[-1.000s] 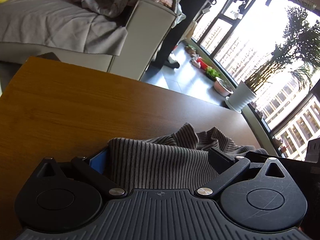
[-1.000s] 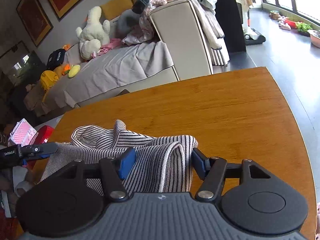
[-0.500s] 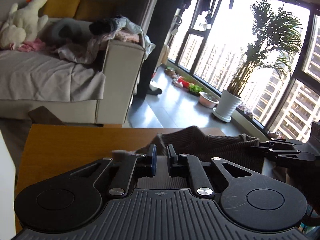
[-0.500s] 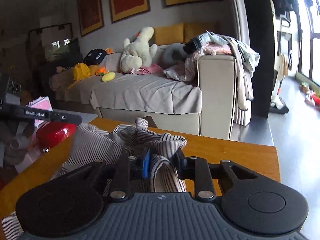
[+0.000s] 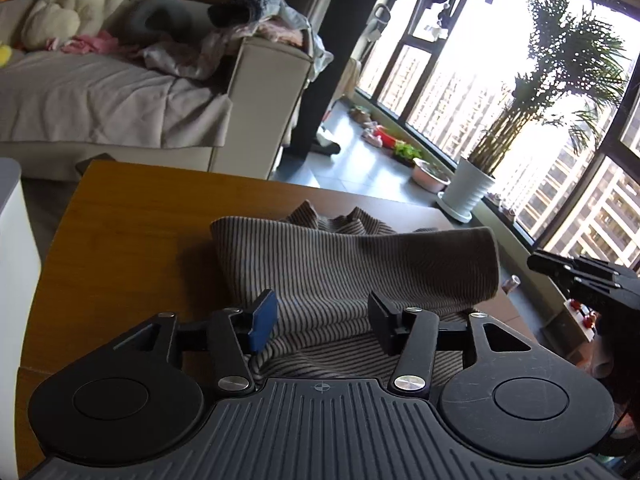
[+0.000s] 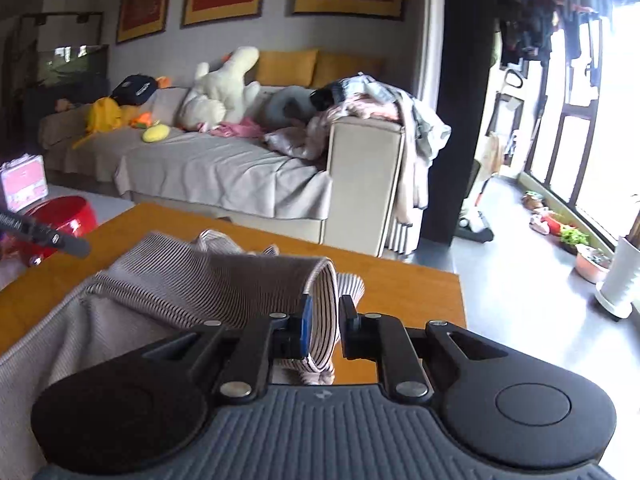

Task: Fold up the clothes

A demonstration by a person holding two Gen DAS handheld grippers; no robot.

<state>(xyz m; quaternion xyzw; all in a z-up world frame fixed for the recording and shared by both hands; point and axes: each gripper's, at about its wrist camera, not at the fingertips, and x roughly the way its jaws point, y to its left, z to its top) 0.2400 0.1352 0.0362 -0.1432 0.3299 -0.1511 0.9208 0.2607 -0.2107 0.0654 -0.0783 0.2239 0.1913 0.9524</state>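
One wooden table [image 5: 120,240] under striped garment [image 5: 352,264], sofa [image 6: 240,176] beyond.

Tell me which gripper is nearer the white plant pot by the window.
Right. The right gripper, jaws closing on the striped garment, is on the side of the plant pot. The left gripper, jaws opening, sits at the garment's far side.

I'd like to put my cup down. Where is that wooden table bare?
Bare wood lies left of the striped garment, towards the sofa, and along the far edge beyond it. The near side is crowded: the garment, the left gripper, the right gripper.
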